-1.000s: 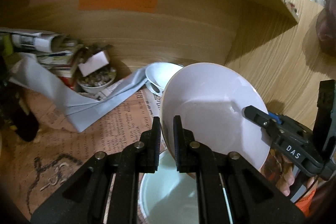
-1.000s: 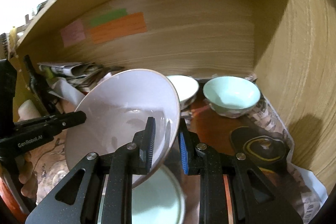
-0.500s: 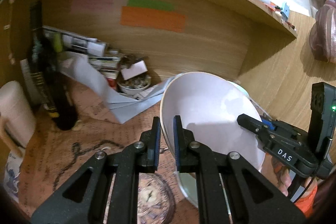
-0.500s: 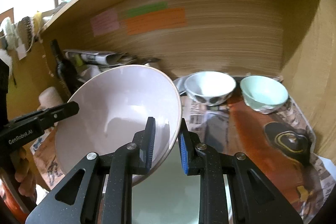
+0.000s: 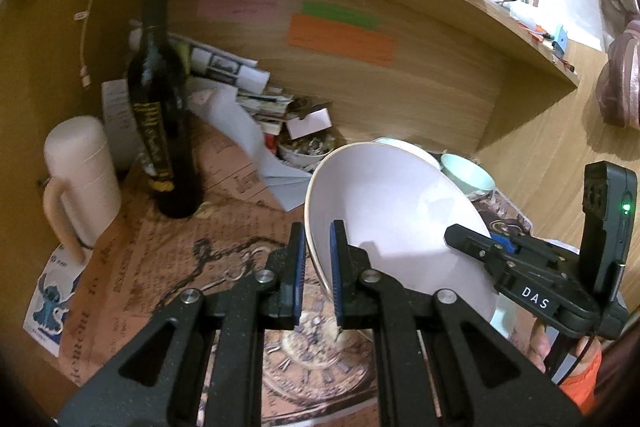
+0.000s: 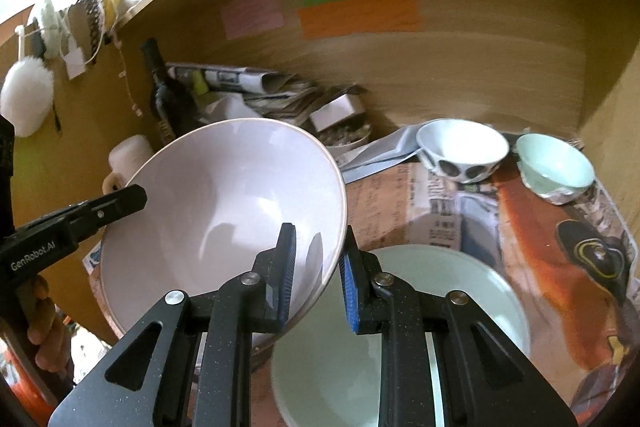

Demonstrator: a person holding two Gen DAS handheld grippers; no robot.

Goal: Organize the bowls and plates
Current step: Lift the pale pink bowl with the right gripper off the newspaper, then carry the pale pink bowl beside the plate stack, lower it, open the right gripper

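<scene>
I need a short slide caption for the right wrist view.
Both grippers, right and left, clamp opposite rims of a tilted white bowl above a pale green plate.

Wooden shelf (image 6: 460, 75) lined with newspaper (image 6: 436, 203); on it — bottle (image 5: 160, 123), jug (image 5: 80, 183), two small bowls (image 6: 464, 151), pale plate (image 6: 472, 291).

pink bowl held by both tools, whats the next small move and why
Probably lower the pink bowl level toward the pale green plate. Both the left tool and right tool are shut on opposite rims, the bowl hangs tilted above the newspaper, and the plate below is bare.
</scene>
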